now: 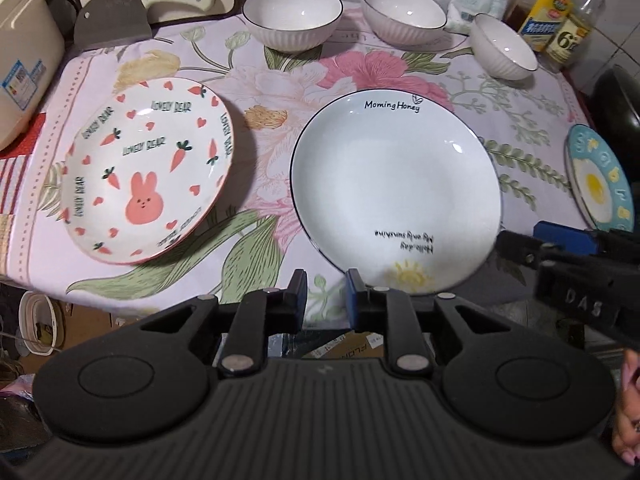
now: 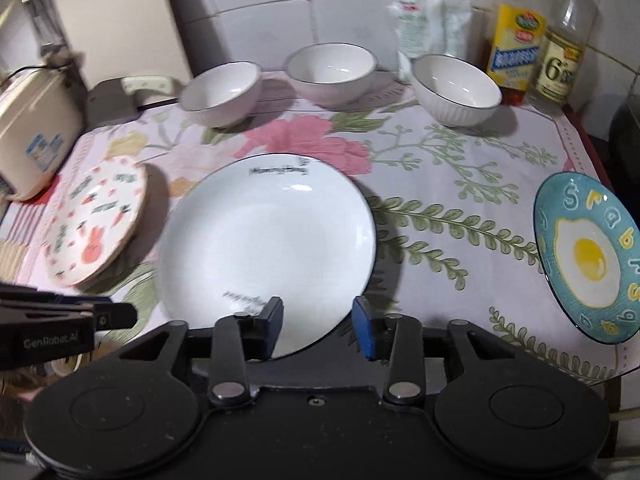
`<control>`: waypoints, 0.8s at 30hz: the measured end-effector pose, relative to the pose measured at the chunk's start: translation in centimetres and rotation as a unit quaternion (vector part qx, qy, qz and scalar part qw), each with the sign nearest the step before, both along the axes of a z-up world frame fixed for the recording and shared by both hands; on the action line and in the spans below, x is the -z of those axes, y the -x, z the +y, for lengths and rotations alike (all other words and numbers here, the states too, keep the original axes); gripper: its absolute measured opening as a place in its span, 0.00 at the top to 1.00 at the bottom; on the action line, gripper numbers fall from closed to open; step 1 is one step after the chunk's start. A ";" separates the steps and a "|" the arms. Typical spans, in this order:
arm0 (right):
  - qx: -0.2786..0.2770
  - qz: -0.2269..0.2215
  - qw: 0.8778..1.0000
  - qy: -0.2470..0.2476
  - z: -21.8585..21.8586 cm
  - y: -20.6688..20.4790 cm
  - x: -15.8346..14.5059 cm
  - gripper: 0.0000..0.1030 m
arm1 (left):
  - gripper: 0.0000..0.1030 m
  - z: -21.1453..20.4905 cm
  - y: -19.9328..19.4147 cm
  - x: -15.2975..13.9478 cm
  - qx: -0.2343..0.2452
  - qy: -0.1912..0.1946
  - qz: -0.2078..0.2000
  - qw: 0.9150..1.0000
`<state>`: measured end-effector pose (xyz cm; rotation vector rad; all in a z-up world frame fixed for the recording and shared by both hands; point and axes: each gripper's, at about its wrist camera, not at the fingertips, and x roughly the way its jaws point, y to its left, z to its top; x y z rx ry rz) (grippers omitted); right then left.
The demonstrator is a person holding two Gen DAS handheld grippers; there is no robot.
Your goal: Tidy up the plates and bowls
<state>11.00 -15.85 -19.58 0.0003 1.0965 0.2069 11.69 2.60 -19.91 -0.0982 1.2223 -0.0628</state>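
left gripper (image 1: 327, 294) nearly closed, empty; right gripper (image 2: 318, 328) parted, empty, both above white plate (image 1: 394, 192) near edge.

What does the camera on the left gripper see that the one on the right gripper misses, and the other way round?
Only the left view shows the cleaver whole and the readable "Lovely Bear" lettering on the rabbit plate.

Only the right view shows the whole egg plate, which the left view cuts off, and both bottles up to their necks.

Both show the white plate in the middle, the three white bowls at the back, and the flowered tablecloth.
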 end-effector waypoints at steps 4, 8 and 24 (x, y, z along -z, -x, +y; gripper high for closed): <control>-0.017 -0.006 1.000 -0.001 0.9 1.4 -1.8 0.40 | 0.74 0.8 1.4 -2.1 -0.002 -0.010 -0.010 1.000; -0.036 -0.019 0.999 0.000 1.8 2.6 -4.0 0.36 | 0.60 1.9 3.0 -4.0 -0.003 -0.018 -0.017 1.000; -0.088 -0.045 0.995 -0.014 7.1 3.8 -9.0 0.35 | 0.51 10.8 5.3 -7.8 -0.014 -0.035 -0.063 0.997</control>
